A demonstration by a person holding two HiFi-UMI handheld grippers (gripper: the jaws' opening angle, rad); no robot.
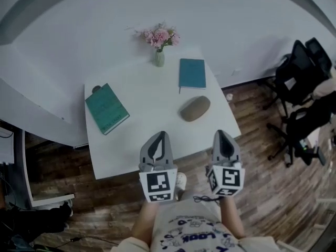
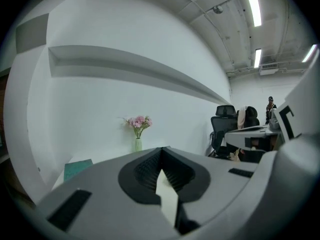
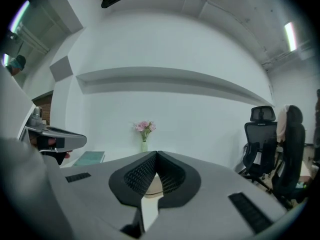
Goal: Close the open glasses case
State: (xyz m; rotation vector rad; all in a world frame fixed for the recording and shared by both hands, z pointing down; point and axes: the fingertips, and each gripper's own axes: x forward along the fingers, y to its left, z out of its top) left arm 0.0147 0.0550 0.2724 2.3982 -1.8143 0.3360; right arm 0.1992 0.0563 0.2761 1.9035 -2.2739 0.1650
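White table seen from above, set against a white wall; wood floor around it.

Case: taupe, oval, lying on the table right of centre, angled. It is just below the right book, apart from it. From above the lid looks down on the base; no gap is made out.

Also on the table:
- 2 teal books: the right one near the back edge, the left book tilted at the left edge.
- Vase, upright at the back edge, holding pink flowers.

Left gripper: held over the table's near edge, pointed toward the back. Jaws are pressed together, nothing between them.

Right gripper: held beside the left one, over the near right corner, pointed the same way. Jaws are likewise together and empty. In the right gripper view a pale rounded shape, apparently the case, is seen beyond the tips, not touched.

The case lies ahead of both grippers, between their lines, nearer the right one. Neither gripper is in contact with it.

Black chairs are noted on the floor at right, well apart from the table.
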